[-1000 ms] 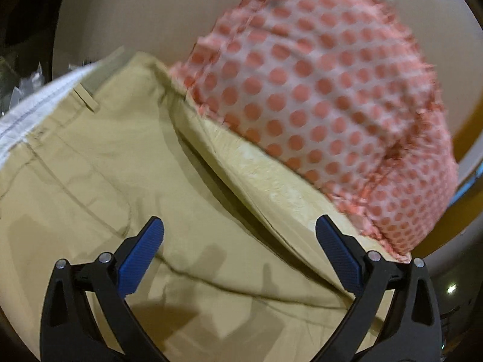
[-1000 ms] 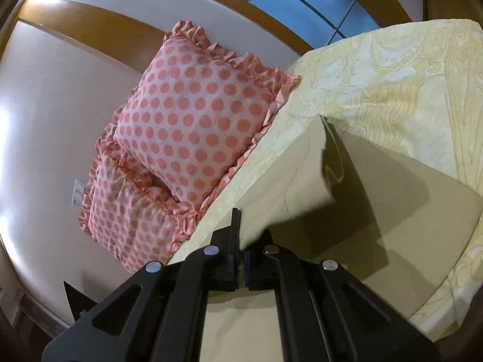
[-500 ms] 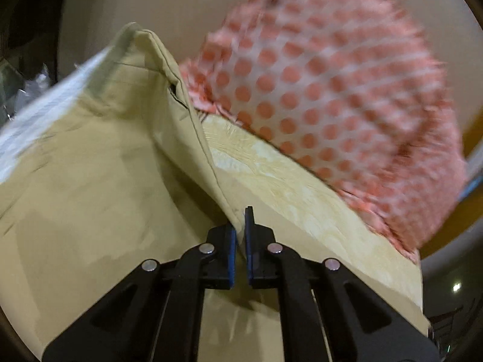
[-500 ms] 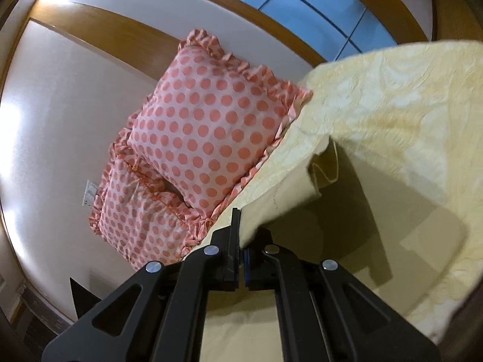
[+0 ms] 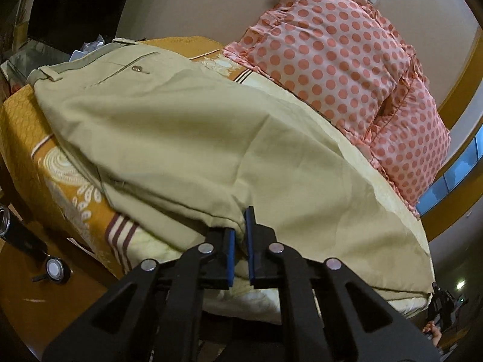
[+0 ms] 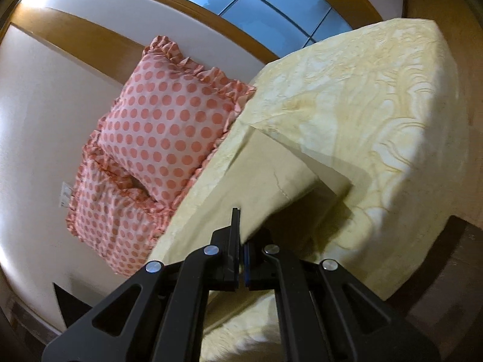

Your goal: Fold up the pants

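Khaki pants (image 5: 187, 138) lie spread across the bed, waistband with a back pocket button at the far left. My left gripper (image 5: 240, 235) is shut on the near edge of the pants fabric. In the right wrist view the pants leg (image 6: 268, 181) is lifted off the bed, with its hem end hanging free to the right. My right gripper (image 6: 241, 241) is shut on the leg's edge.
The bed has a pale yellow quilt (image 6: 377, 96) and an orange patterned cover (image 5: 60, 187). Two pink polka-dot pillows (image 5: 332, 48) lean against the wall; they also show in the right wrist view (image 6: 169, 120). A wooden side table with small objects (image 5: 54, 268) stands at the left.
My left gripper went from open above the pants to shut on the fabric edge, then pulled back and down toward the bed's near side. My right gripper stayed shut and lifted the leg.
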### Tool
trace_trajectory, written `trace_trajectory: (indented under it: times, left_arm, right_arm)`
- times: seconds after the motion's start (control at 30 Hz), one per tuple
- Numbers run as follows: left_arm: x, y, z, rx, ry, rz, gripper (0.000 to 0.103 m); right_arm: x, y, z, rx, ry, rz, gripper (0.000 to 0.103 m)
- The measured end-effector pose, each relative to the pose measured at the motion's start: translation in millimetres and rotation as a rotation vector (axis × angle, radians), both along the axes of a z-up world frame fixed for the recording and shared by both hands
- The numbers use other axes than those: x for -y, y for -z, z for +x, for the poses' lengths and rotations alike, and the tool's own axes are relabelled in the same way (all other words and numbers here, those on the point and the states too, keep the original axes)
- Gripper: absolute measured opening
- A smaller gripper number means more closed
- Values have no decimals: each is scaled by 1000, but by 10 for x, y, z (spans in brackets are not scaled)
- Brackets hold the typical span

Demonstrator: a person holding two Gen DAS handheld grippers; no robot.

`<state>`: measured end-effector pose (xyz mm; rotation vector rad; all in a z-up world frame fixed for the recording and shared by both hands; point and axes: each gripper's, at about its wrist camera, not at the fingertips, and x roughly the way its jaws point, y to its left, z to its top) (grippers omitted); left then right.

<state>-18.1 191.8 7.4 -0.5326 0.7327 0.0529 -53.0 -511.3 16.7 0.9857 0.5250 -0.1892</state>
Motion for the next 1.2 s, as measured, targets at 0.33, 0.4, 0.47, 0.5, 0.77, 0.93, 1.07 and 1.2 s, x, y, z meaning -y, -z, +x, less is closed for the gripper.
trace_trajectory:
  times: [0.33, 0.4, 0.47, 0.5, 0.77, 0.93, 1.07, 1.2]
  left_arm:
    - [38, -153, -336, 96, -35, 63, 67]
    - [19, -162, -378, 103, -39, 65, 68]
    - [-31, -134, -409, 100, -49, 37, 69]
    - [-55, -122, -419, 99, -52, 27, 69]
    - [-262, -104, -516, 129, -120, -17, 73]
    - [-492, -103, -581, 143, -197, -28, 76]
    - [-644, -87, -583, 141, -241, -31, 77]
    - [-733, -51, -563, 132, -264, -37, 78]
  right_arm:
    - [-75, -120, -254, -64, 122, -176, 66]
    - [-142, -113, -209, -63, 118, -211, 65]
    - [-276, -108, -132, -65, 90, -248, 64]
    - [-364, -108, -101, -64, 66, -269, 63]
    - [-565, -51, 151, -30, -19, -350, 5]
    - [-1078, -676, 526, 102, -172, -493, 4]
    - [-2086, -1193, 870, 274, -463, -544, 4]
    - [-3346, -1328, 1020, 367, -800, -542, 4]
